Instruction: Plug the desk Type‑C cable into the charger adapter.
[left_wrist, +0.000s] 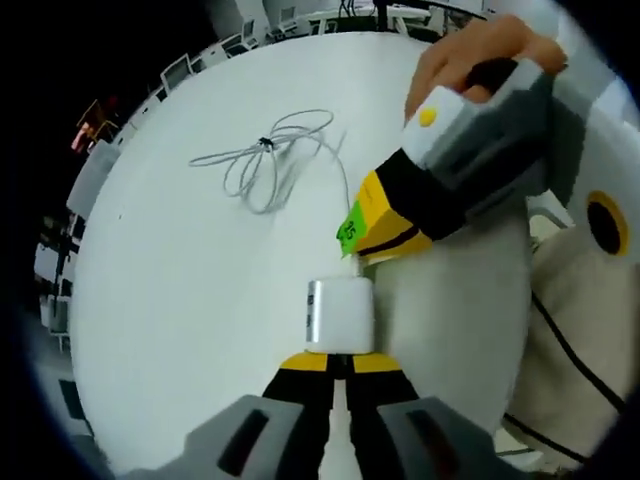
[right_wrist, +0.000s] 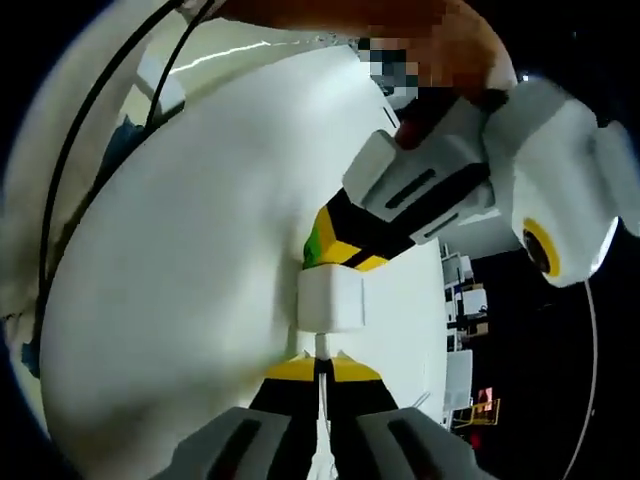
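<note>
- The charger adapter (left_wrist: 340, 315), a small white block with a silvery face on its left side in the left gripper view, sits on the white table (left_wrist: 180, 260) directly ahead of my left gripper (left_wrist: 340, 362).
- My left gripper's yellow-and-black tips are drawn close together right at the adapter's near edge; they appear clenched on it, the block's long axis running across the jaws.
- In the right gripper view the same adapter (right_wrist: 333, 300) is a plain white block just beyond my right gripper (right_wrist: 320, 368), whose tips are pinched together on a thin white piece running straight up into the adapter's near face; I take it for the cable's plug end, its long axis in line with my jaws and pointing at the block.
- From the far side, my left gripper (right_wrist: 340, 245) meets the adapter there, a green tag on its tip.
- In the left gripper view my right gripper (left_wrist: 385, 225) comes in from the upper right, my hand (left_wrist: 480, 55) wrapped on its handle, its tip just beside the adapter's top corner.
- The Type-C cable (left_wrist: 270, 160) lies coiled in loose loops farther out on the table, bound by a dark tie, with one strand trailing toward the grippers.
- Chairs (left_wrist: 215, 50) ring the table's far edge.
</note>
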